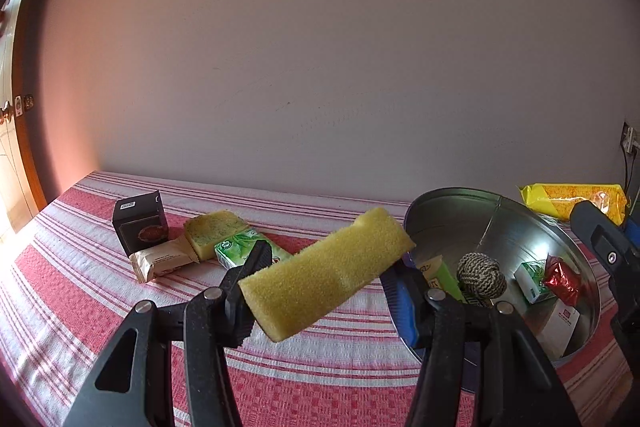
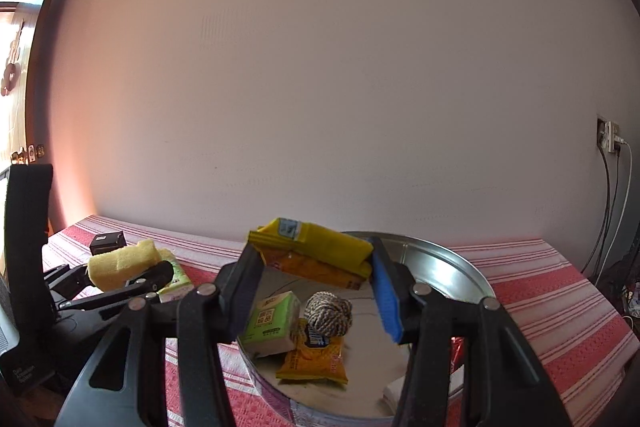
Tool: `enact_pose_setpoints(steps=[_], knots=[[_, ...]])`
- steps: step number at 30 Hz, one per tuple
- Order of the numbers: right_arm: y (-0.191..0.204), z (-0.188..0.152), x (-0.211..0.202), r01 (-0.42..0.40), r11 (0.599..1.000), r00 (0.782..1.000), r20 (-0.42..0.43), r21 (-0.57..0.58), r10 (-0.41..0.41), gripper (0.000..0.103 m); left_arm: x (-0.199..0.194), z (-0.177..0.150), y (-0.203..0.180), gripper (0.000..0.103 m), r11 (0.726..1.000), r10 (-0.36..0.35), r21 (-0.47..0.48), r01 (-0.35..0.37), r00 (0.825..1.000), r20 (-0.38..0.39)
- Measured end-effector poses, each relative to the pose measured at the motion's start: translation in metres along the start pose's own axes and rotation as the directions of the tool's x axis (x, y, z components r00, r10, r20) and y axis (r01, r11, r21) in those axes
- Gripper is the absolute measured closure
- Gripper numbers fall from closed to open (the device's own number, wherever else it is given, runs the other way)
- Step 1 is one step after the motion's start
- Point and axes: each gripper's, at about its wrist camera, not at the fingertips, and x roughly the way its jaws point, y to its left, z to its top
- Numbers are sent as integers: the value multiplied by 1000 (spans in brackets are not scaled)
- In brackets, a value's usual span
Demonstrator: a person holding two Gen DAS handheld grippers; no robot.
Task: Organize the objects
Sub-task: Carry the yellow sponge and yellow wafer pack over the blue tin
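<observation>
My left gripper (image 1: 324,279) is shut on a yellow sponge (image 1: 326,273) and holds it above the striped cloth, just left of the round metal tin (image 1: 500,223). My right gripper (image 2: 316,275) is shut on a yellow snack packet (image 2: 316,253) and holds it over the tin (image 2: 460,271). In the tin lie a rope ball (image 2: 328,311), a green tissue pack (image 2: 272,323), a small yellow snack bag (image 2: 314,357) and a red foil packet (image 1: 562,281). The left gripper with the sponge (image 2: 120,265) also shows in the right wrist view.
On the red and white cloth (image 1: 80,299) at the left lie a black box (image 1: 140,223), a beige wrapped bar (image 1: 164,261), a second yellow sponge (image 1: 214,231) and a green pack (image 1: 244,247). A wall stands behind the table. Cables hang at a socket (image 2: 610,141).
</observation>
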Motion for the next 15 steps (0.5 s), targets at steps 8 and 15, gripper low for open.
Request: enact_pose_setpoints(steps=[8, 15], knots=[[-38, 1, 0, 60, 998, 998, -2, 20, -60, 51, 6, 5, -41, 46, 997, -49, 53, 48, 999, 10], [-75, 4, -2, 98, 994, 995, -14, 42, -97, 51, 13, 4, -67, 46, 994, -80, 76, 79, 997, 9]])
